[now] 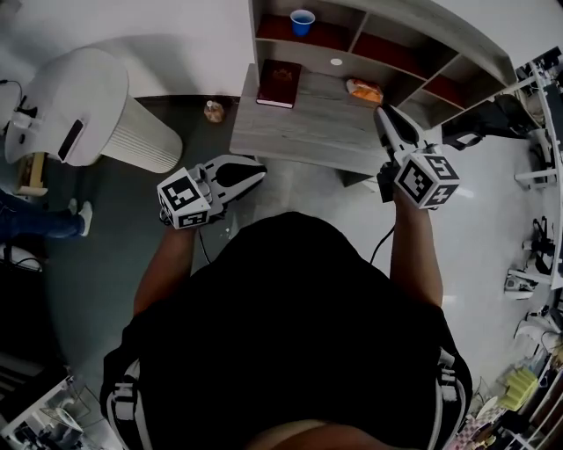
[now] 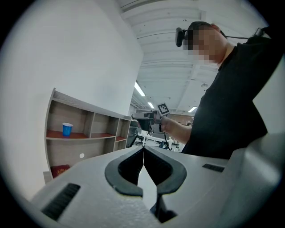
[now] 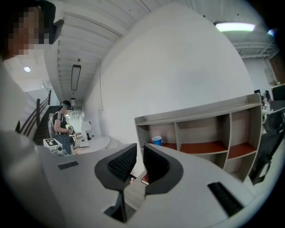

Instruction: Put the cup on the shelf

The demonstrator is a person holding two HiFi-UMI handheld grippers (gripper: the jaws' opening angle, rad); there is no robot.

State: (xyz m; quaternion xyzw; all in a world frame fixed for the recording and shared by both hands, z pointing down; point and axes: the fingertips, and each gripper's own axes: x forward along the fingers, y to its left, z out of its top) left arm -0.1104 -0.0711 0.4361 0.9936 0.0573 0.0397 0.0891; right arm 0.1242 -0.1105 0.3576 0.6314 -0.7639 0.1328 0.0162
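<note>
The blue cup (image 1: pixel 302 21) stands upright, mouth up, in the top left compartment of the wooden shelf (image 1: pixel 387 51), on its red-brown board, with nothing touching it. By that, the placing looks already done.

Both tools are empty. The right tool (image 1: pixel 380 112) has its jaws drawn in as close as they go, a thin slit between the pads and nothing in it. It hangs over the front right part of the desk (image 1: pixel 325 123), pointing roughly at the shelf. The cup lies ahead of it and to its left, well apart. The left tool (image 1: pixel 260 172) is closed tip to tip on nothing. It sits off the desk's front left corner and points across toward the right hand, so the right tool is the nearer of the two.

The desk is grey wood grain and carries a dark red book (image 1: pixel 279 83), an orange packet (image 1: pixel 364 90) and a small white disc (image 1: pixel 336 61). Around it are a white wall, a pale floor and racks of gear at the right.
</note>
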